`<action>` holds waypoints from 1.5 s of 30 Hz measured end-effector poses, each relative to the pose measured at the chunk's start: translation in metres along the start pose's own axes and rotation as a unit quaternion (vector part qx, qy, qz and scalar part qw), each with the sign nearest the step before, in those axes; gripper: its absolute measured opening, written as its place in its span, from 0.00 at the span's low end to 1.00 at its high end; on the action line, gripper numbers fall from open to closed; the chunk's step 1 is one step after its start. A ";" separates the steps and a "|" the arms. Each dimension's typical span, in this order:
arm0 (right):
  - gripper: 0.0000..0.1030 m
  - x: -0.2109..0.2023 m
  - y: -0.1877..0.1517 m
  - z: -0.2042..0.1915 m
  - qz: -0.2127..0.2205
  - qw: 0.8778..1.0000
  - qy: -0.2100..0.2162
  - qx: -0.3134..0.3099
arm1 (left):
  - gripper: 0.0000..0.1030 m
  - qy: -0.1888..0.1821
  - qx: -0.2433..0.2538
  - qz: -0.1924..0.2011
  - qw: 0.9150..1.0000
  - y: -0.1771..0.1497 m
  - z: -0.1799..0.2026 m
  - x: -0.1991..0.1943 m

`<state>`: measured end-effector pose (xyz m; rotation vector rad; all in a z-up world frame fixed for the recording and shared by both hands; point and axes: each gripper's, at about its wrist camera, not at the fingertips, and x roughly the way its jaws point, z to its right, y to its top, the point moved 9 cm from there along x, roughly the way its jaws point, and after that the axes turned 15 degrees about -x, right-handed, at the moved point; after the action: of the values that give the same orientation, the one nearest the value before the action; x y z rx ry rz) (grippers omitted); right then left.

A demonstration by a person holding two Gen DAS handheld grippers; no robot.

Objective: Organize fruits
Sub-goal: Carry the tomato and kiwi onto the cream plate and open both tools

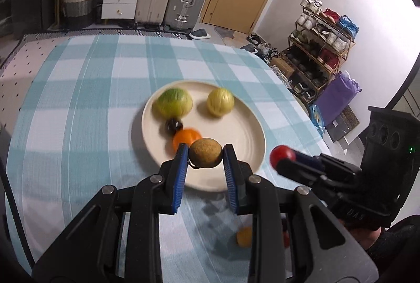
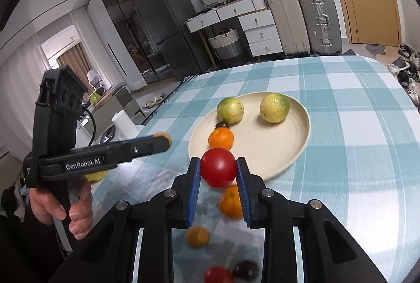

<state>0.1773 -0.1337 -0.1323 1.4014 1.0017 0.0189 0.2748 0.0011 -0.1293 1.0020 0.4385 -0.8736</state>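
A cream plate (image 1: 244,130) (image 2: 294,130) sits on the checked tablecloth. It holds two yellow-green fruits (image 1: 174,102) (image 1: 220,101) (image 2: 230,109) (image 2: 274,108), a small dark fruit (image 1: 173,124) (image 2: 221,124) and an orange (image 1: 187,137) (image 2: 221,138). My left gripper (image 1: 205,156) is shut on a brown kiwi (image 1: 205,156) above the plate's near rim; it also shows in the right wrist view (image 2: 164,139). My right gripper (image 2: 218,167) is shut on a red tomato (image 2: 218,167) near the plate's near edge; it also shows in the left wrist view (image 1: 283,157).
On the cloth below my right gripper lie two oranges (image 2: 231,201) (image 2: 197,237), a second red tomato (image 2: 218,275) and a dark fruit (image 2: 246,270). One orange shows below my left gripper (image 1: 244,237). Suitcases, drawers and a shoe rack (image 1: 323,46) stand beyond the table.
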 end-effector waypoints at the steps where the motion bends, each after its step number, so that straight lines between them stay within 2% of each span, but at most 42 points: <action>1: 0.27 0.004 0.004 0.003 -0.002 1.000 0.002 0.002 | 0.23 -0.003 0.001 -0.003 1.000 0.007 0.002 0.004; 7: 0.27 0.026 0.021 0.017 -0.013 1.000 0.006 0.011 | 0.23 -0.015 0.009 -0.010 1.000 0.044 0.014 0.030; 14: 0.27 0.052 0.044 0.035 -0.017 1.000 0.003 0.024 | 0.24 -0.029 0.007 -0.041 0.999 0.078 0.023 0.075; 17: 0.27 0.063 0.051 0.046 -0.018 0.999 -0.011 0.032 | 0.24 -0.028 0.006 -0.056 0.998 0.091 0.023 0.097; 25: 0.27 0.091 0.053 0.054 -0.033 0.998 -0.013 0.042 | 0.24 -0.020 -0.009 -0.089 0.996 0.098 0.014 0.142; 30: 0.27 0.107 0.046 0.054 -0.058 0.997 -0.023 0.034 | 0.24 -0.015 -0.027 -0.108 0.994 0.096 0.005 0.164; 35: 0.29 0.115 0.043 0.053 -0.063 0.997 -0.023 0.032 | 0.24 -0.033 -0.069 -0.124 0.989 0.093 -0.003 0.172; 37: 0.34 0.115 0.044 0.053 -0.060 0.997 -0.020 0.034 | 0.25 -0.036 -0.075 -0.126 0.989 0.093 -0.003 0.172; 39: 0.47 0.113 0.046 0.052 -0.050 0.998 -0.020 0.031 | 0.27 -0.027 -0.066 -0.127 0.989 0.092 -0.002 0.170; 42: 0.47 0.107 0.046 0.051 -0.046 0.998 -0.021 0.025 | 0.34 -0.024 -0.061 -0.117 0.991 0.092 0.000 0.161; 45: 0.47 0.100 0.043 0.055 -0.045 0.998 -0.021 0.040 | 0.35 -0.025 -0.062 -0.104 0.992 0.094 0.002 0.149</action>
<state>0.2937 -0.1120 -0.1620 1.4226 1.0393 -0.1167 0.4385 -0.0407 -0.1781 0.8269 0.5551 -1.0439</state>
